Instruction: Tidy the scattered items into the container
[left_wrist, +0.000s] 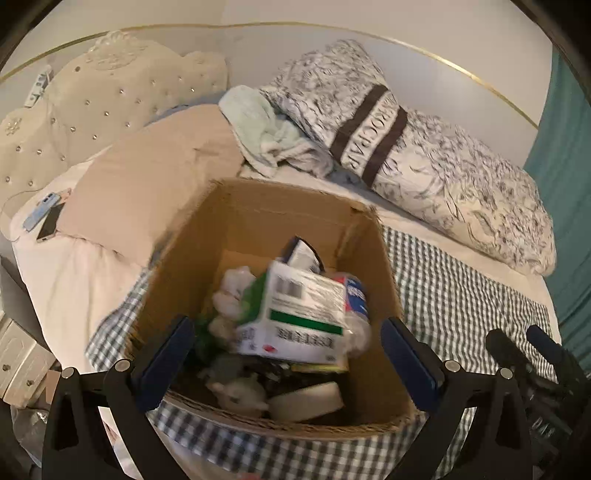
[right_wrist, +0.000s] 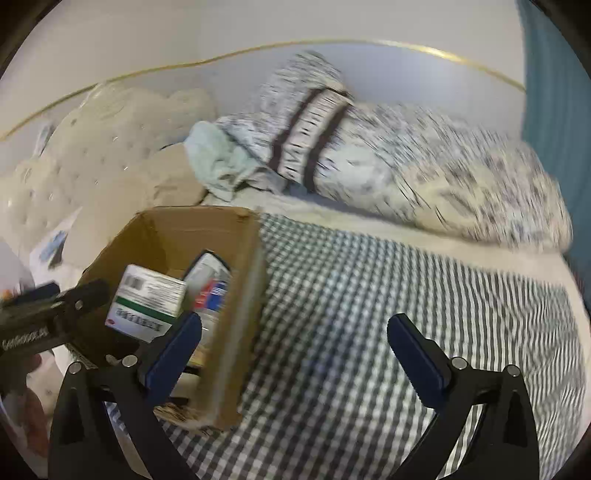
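Several things could go wrong, the biggest being the cardboard box (left_wrist: 258, 221) itself: it sits on a soft checked blanket (left_wrist: 461, 295) on the bed, so a push on its rim from either gripper could tip it or slide it. Next, the white-and-green carton (left_wrist: 295, 317) lies tilted on top of the pile inside and could slip off or ride up over the wall if more is pressed in beside it. Under and around it the box holds a red-and-blue packet (left_wrist: 354, 295), white crumpled plastic (left_wrist: 232, 291), a pale flat piece (left_wrist: 306, 402) and darker bits that the blur makes hard to name.

The left gripper (left_wrist: 288, 354) hangs over the box with its jaws spread wide and nothing between them. The right gripper (right_wrist: 295, 350) hovers over bare blanket beside the box, jaws equally wide and empty. No loose item shows on the blanket, so the tidying looks close to done.
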